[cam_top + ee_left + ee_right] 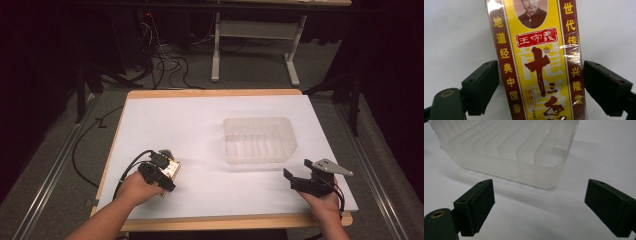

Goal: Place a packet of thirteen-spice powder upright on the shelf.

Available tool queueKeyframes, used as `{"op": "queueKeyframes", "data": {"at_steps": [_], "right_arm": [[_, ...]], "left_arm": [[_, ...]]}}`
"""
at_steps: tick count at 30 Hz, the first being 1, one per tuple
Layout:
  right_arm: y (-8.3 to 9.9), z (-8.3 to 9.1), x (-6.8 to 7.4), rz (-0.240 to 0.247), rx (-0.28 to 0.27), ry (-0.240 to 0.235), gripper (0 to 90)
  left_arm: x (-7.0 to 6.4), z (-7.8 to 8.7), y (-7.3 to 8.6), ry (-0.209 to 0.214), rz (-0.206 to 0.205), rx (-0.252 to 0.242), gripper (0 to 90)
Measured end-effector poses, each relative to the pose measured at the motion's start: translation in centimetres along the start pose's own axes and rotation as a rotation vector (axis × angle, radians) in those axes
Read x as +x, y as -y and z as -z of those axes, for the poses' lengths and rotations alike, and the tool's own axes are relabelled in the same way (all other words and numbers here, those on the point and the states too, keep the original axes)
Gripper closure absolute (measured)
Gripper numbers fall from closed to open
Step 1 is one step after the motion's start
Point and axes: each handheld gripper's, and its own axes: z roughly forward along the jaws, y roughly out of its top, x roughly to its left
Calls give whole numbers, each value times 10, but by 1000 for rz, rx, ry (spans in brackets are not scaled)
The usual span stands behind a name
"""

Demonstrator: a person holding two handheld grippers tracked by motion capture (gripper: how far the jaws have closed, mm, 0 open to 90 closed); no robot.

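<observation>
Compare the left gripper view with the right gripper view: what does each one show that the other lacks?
Left gripper view: a yellow and brown printed seasoning box lying between the open left claw jaws, gaps on both sides. Right gripper view: a translucent ribbed plastic tray, ahead of the open right claw, which holds nothing. Both share the white table surface and wide-apart black jaws.

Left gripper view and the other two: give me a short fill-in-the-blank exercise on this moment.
1. The yellow box lies between the jaws of the ___ gripper.
2. The jaws of the right gripper stand ___.
3. The right gripper faces a clear plastic ___ with ribbed walls.

Missing words: left; open; container
</observation>
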Motion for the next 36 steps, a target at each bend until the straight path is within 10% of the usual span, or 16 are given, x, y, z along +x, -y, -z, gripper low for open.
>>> {"op": "queueKeyframes", "data": {"at_steps": [4, 5, 10, 36], "right_arm": [[-3, 7, 4, 36, -50, -16, 78], [-7, 17, 10, 61, -151, -41, 80], [-12, 35, 21, 124, -319, -44, 95], [-12, 28, 30, 140, -283, -52, 86]], "left_arm": [[-1, -2, -2, 2, 6, 18, 162], [-1, -2, -2, 7, 8, 17, 178], [-1, 1, -2, 23, 8, 7, 260], [-10, 27, 20, 163, 19, -249, 325]]}}
